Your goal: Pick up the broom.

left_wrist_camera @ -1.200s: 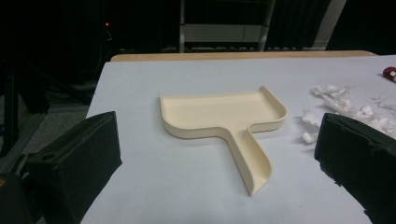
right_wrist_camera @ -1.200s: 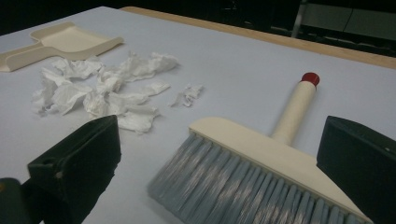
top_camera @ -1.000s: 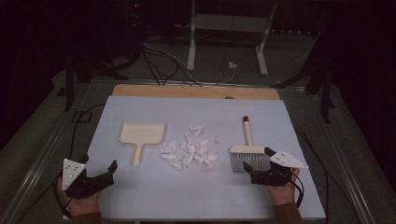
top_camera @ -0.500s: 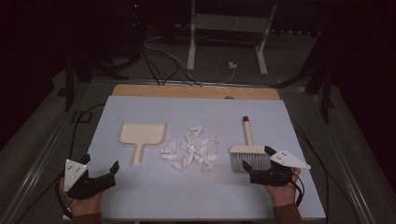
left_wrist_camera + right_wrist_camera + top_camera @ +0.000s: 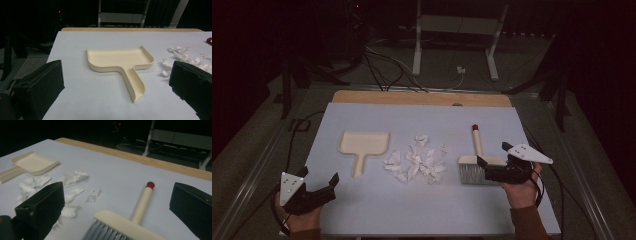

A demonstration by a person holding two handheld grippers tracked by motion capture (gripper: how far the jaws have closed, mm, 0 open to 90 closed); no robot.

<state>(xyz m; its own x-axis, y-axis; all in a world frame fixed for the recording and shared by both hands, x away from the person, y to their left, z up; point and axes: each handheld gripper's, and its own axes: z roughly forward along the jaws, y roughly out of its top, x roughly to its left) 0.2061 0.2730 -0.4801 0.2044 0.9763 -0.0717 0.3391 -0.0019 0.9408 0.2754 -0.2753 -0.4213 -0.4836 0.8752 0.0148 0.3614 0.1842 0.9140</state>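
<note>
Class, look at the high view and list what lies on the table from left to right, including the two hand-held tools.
Left tool → dustpan → scraps of paper → brush → right tool, open at the brush head.

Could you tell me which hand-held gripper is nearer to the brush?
The right. The right hand-held gripper sits open at the brush head, jaws straddling it. The left hand-held gripper hangs far across the table, below the dustpan.

A dark lab: floor cables [image 5: 382, 70] and equipment stands [image 5: 454, 37] behind the table [image 5: 422, 97].
</note>
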